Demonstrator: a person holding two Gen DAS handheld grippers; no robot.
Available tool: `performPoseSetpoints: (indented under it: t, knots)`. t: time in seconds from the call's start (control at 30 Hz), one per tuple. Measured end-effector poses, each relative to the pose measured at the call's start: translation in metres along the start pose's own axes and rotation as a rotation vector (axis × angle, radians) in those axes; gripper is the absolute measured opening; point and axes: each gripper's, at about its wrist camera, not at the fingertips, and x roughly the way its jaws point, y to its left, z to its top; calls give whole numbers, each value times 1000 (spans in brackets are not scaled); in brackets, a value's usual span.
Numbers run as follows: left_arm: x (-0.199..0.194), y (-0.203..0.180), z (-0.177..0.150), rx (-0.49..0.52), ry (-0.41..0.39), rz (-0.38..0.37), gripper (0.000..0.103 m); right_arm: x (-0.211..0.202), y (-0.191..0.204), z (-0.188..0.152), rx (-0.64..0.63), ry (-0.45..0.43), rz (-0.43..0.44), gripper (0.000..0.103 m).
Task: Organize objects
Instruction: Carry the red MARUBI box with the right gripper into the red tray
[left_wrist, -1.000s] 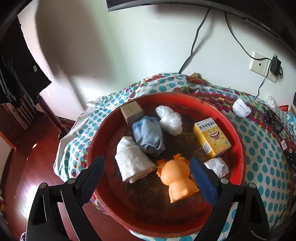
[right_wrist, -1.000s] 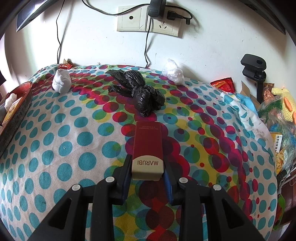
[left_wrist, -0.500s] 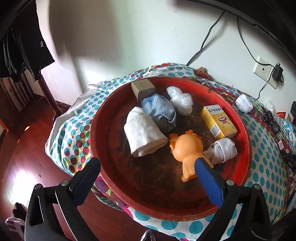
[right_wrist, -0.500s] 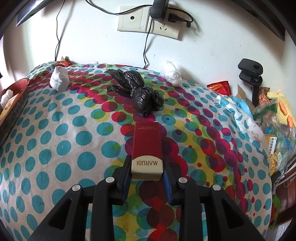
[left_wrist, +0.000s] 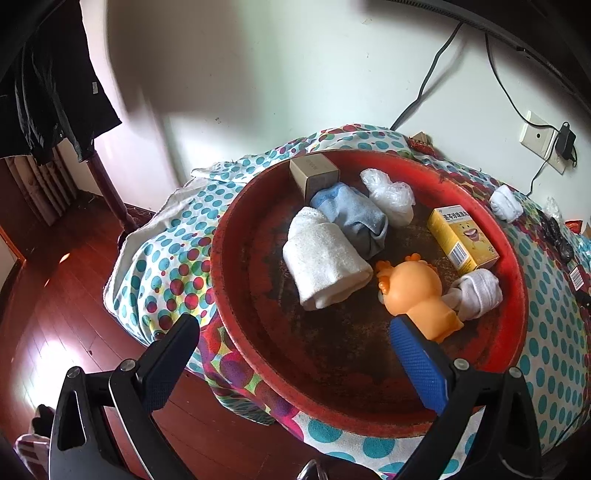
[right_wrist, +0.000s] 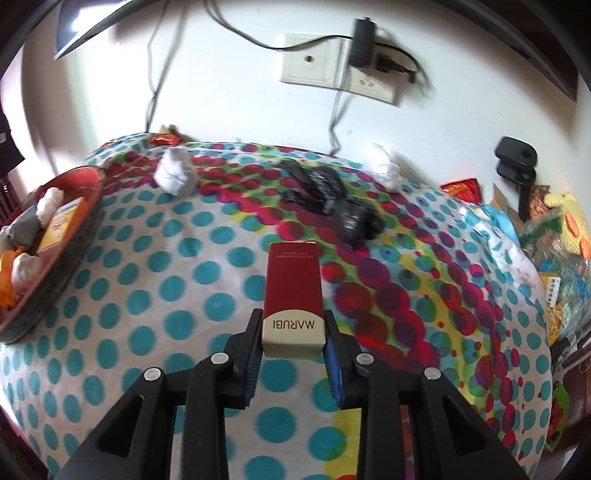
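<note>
While the two grippers work apart: each camera view shows a different end of one table draped in a polka-dot cloth (right_wrist: 155, 295).
Left gripper (left_wrist: 295, 334): fingers spread wide with nothing between them; its jaws have just been opening, and they hang above the near rim of the basin.
Round red basin (left_wrist: 236, 325): sits at the cloth's left end, its floor dark and worn.
Basin contents: a rolled white towel (left_wrist: 325, 267) lies touching a rolled pale-blue cloth (left_wrist: 351, 214); a small tan cardboard box (left_wrist: 314, 175) stands at the far rim; a crumpled clear plastic bag (left_wrist: 389, 195) lies beside the blue roll.
More in the basin: an orange rubber duck-like toy (left_wrist: 417, 295), a yellow carton with a cartoon face (left_wrist: 461, 242) and a knotted white sock (left_wrist: 478, 291) cluster on the right side, the toy touching the sock.
Right gripper (right_wrist: 293, 339): fingers clamped on the cream end of a dark red rectangular box marked MARUBI (right_wrist: 293, 291), which is held above the cloth and points away from the camera.
On the cloth, right wrist view: a crumpled black plastic bag (right_wrist: 340, 203) lies beyond the red box; a balled white-grey sock (right_wrist: 175, 175) and a white plastic wad (right_wrist: 386, 168) sit near the wall.
Wall: a white socket plate (right_wrist: 332, 70) carries a black plug adapter (right_wrist: 364, 42).
</note>
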Motion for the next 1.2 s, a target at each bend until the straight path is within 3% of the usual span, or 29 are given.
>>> performPoseSetpoints:
  t: [0.43, 0.73, 0.93, 1.2]
  knots:
    - [4, 25, 1, -55, 11, 22, 103, -31, 125, 38, -161, -61, 186, 30]
    - [3, 36, 3, -75, 12, 26, 103, -36, 220, 57, -282, -56, 307, 30]
    - [3, 44, 4, -91, 13, 30, 103, -25, 271, 57, -337, -23, 342, 30]
    - [5, 50, 4, -111, 17, 27, 103, -5, 302, 66, -369, 8, 332, 30]
